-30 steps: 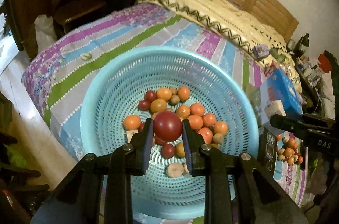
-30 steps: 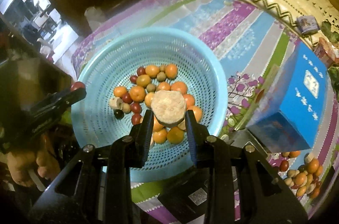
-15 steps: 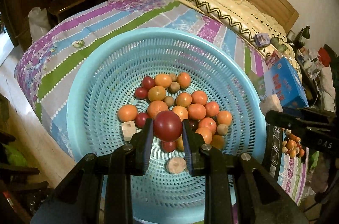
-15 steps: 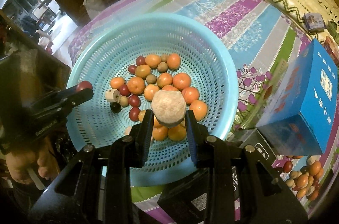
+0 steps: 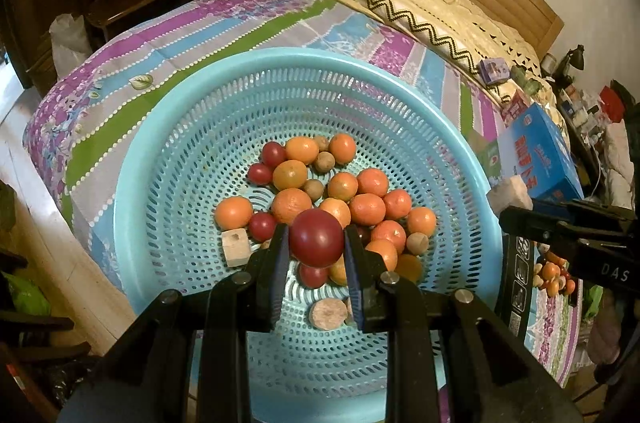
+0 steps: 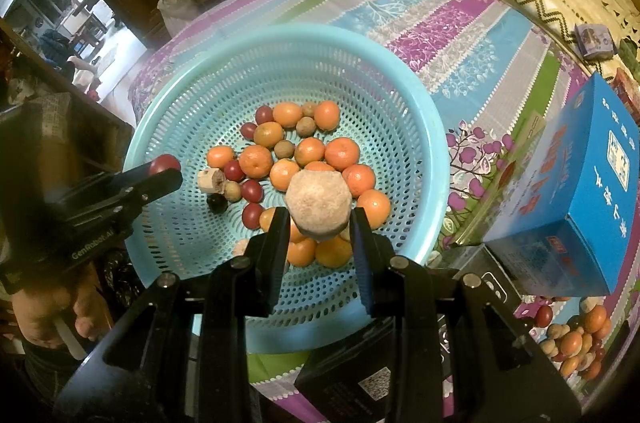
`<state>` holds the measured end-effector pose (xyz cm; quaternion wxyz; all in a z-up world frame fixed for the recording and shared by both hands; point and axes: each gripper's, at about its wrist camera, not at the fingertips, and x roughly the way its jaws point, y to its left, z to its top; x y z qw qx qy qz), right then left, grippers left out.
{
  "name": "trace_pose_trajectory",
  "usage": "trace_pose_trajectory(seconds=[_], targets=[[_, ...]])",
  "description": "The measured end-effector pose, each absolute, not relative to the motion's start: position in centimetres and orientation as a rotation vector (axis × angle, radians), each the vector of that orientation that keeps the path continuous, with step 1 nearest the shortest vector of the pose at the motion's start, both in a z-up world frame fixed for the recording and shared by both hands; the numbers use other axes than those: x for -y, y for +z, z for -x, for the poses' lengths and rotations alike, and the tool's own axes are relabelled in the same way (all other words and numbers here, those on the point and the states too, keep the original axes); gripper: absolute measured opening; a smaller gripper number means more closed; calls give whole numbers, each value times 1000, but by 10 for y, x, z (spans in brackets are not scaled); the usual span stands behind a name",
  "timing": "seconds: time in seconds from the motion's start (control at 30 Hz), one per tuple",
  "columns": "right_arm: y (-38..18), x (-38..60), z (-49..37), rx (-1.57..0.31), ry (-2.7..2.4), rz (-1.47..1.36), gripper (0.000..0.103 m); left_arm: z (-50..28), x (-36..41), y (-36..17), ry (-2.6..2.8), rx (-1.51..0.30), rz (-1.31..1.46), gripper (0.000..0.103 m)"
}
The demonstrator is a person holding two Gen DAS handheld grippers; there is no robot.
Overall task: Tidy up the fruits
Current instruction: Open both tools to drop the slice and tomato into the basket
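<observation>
From the left wrist, the left gripper (image 5: 316, 243) pinches a dark red fruit (image 5: 316, 237) over the blue basket (image 5: 160, 223), whose near floor lies bare before heaped oranges (image 5: 366, 209). From the right wrist, the right gripper (image 6: 319, 219) clamps a pale beige round piece (image 6: 319, 204) above the basket's near-right fruit, a blue box (image 6: 580, 207) standing right.

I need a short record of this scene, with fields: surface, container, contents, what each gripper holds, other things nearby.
surface: striped bedspread
container: light blue perforated basket, on the bedspread
contents: orange fruits, small red fruits, brownish round ones, a pale cut chunk
left gripper: jaws shut on a dark red fruit, above the basket
right gripper: jaws shut on a beige rough chunk, above the basket
nearby: blue box; second fruit pile
</observation>
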<state>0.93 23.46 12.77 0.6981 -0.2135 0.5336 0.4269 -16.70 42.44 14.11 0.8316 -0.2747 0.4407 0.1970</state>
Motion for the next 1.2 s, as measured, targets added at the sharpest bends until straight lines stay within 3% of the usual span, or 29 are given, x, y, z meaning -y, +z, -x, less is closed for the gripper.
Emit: trace_pose_trajectory(seconds=[0.53, 0.7, 0.77, 0.83, 1.2], targets=[[122, -233, -12, -1201, 955, 475, 32, 167, -430, 133, 443, -941, 603, 27], [121, -233, -12, -1199, 953, 474, 32, 167, -429, 135, 436, -934, 606, 49], [122, -233, -12, -1198, 950, 475, 40, 166, -428, 135, 435, -930, 605, 56], [123, -232, -12, -1191, 947, 472, 50, 166, -428, 135, 437, -928, 607, 58], [123, -230, -15, -1189, 945, 460, 50, 164, -430, 135, 437, -928, 609, 60]])
